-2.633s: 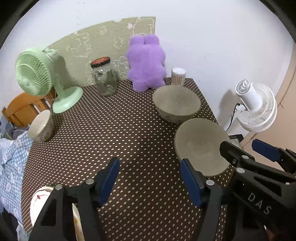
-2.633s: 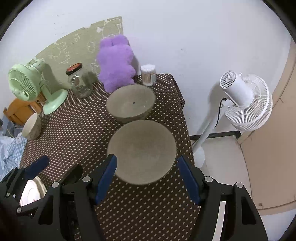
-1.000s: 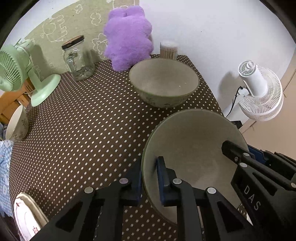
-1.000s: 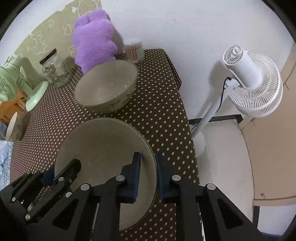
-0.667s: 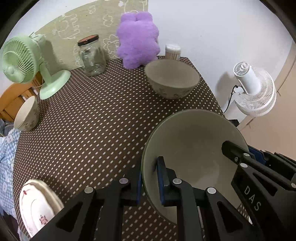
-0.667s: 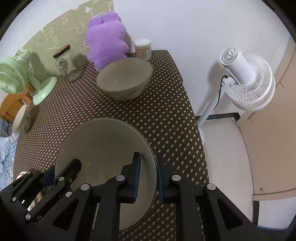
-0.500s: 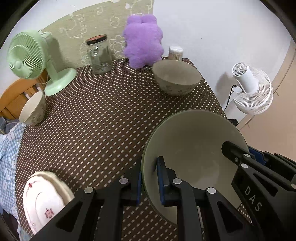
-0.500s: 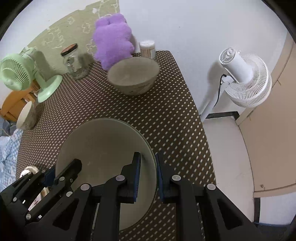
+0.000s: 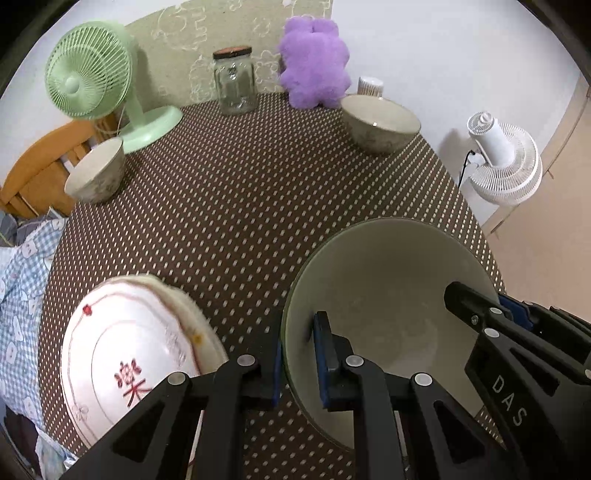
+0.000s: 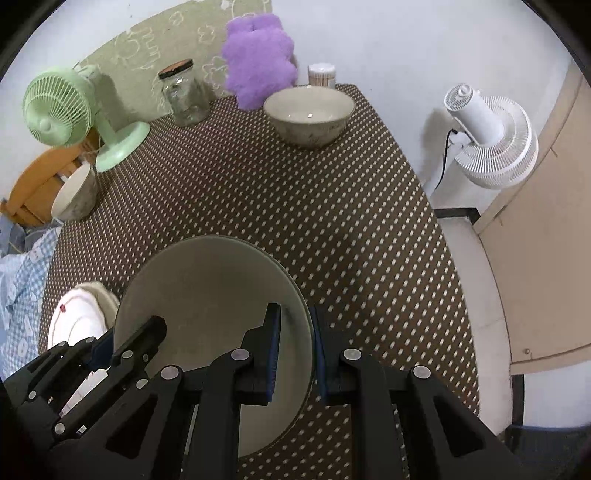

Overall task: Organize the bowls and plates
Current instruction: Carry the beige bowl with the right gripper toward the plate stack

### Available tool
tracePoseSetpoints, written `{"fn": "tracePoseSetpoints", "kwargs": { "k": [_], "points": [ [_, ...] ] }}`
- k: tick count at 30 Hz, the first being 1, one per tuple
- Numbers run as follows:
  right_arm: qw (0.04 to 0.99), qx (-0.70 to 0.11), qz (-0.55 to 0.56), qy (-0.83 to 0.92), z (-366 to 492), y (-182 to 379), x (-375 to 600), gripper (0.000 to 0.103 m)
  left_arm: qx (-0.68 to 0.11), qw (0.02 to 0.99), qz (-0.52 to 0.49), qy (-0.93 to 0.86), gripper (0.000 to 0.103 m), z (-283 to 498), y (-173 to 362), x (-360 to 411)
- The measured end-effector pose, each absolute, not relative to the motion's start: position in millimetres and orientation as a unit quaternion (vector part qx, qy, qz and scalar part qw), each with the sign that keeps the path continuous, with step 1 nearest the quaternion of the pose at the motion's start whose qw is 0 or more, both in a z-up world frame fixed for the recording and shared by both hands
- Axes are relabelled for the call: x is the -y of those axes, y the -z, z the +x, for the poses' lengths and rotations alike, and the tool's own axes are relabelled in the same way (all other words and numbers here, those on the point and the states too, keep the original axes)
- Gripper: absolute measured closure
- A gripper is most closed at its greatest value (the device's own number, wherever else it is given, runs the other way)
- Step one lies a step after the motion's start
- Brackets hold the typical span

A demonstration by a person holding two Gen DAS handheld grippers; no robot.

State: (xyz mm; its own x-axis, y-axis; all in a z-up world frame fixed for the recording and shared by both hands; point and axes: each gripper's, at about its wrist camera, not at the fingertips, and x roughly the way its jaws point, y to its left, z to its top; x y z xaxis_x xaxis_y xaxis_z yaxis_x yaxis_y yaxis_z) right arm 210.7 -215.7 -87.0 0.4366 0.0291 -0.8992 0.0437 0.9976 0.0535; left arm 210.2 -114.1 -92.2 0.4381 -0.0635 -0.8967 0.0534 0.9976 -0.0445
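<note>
Left wrist: plate [image 9: 122,354] beside gripped bowl [image 9: 388,295].

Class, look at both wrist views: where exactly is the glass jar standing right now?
The glass jar stands at the table's far edge against the wall, between the green fan on its left and the purple plush toy on its right.

A table under a brown cloth with pale dots [image 9: 236,206] fills the middle, backed by a white wall [image 9: 424,40] with a pale green patterned sheet [image 9: 207,33] at 12 o'clock. At 10 o'clock a mint desk fan [image 9: 90,74] stands on the cloth, with a wooden chair [image 9: 35,162] behind it. At 3 o'clock a white floor fan [image 10: 491,140] stands on the pale floor [image 10: 484,295] beside a beige door [image 10: 554,206].
</note>
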Motion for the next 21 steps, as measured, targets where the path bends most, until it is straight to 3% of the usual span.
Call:
{"fn": "tracePoseSetpoints", "kwargs": {
  "k": [21],
  "points": [
    [0.827, -0.561, 0.035, 0.029, 177, 122, 192, 0.083, -0.555, 0.830, -0.001, 0.053, 0.091, 181, 122, 93]
  ]
}}
